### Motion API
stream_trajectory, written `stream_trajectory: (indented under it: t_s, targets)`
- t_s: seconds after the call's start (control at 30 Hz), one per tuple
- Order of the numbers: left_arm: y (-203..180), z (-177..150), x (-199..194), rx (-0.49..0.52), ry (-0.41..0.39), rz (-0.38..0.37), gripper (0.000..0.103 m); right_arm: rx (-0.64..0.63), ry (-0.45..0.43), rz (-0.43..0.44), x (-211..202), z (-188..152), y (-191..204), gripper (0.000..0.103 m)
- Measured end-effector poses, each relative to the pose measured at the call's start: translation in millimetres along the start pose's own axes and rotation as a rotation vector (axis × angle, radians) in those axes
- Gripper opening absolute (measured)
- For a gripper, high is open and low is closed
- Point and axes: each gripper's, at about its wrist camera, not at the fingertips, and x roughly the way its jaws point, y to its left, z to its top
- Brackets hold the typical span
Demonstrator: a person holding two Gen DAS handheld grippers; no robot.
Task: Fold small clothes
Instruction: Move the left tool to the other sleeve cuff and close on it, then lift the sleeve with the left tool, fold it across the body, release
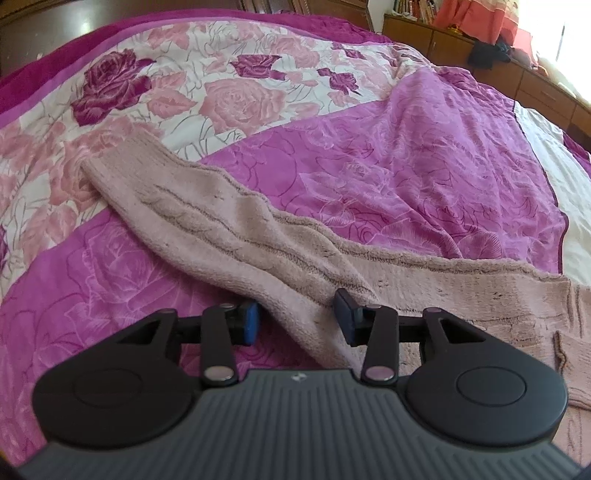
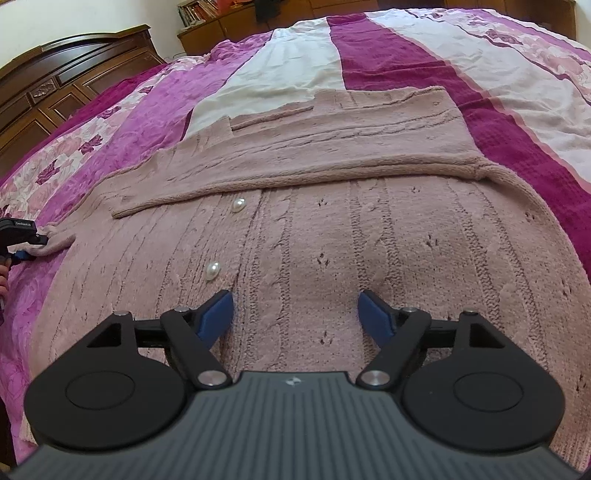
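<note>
- Pale pink cable-knit cardigan (image 2: 332, 236): soft, limp; I'd grip the sleeve (image 1: 207, 218).
- Left gripper (image 1: 297, 319): jaws spread, straddling the sleeve.
- Right gripper (image 2: 295, 314): released.

No legible text anywhere. Small white logo mark on ribbed housing of left gripper (image 1: 297, 317) and right gripper (image 2: 295, 312), no letters. Tiny white label on black device (image 2: 20, 230) at left edge, too blurred to read. Book spines (image 2: 195, 9) unreadable.

soft daylight, window glare, fisheye-warped edges
</note>
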Motion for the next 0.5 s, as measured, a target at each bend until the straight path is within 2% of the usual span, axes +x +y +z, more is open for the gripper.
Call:
stream_trajectory:
  t_s: [0.03, 0.07, 0.1, 0.2, 0.5]
  targets:
    - [-1, 0, 0, 0.012, -0.008, 0.005, 0.039, 0.000, 0.000, 0.000, 0, 0, 0, 0.082]
    - [-3, -1, 0, 0.024, -0.017, 0.007, 0.025, 0.001, 0.000, 0.000, 0, 0, 0, 0.082]
    - [-4, -1, 0, 0.037, -0.025, 0.008, 0.019, 0.001, 0.000, 0.000, 0, 0, 0, 0.082]
    - [-5, -1, -3, 0.038, -0.037, 0.003, 0.012, 0.005, -0.001, 0.006, -1, 0, 0, 0.082]
    - [-9, 2, -30, 0.033, -0.102, -0.028, 0.010, 0.015, -0.003, 0.015, -2, 1, -2, 0.082]
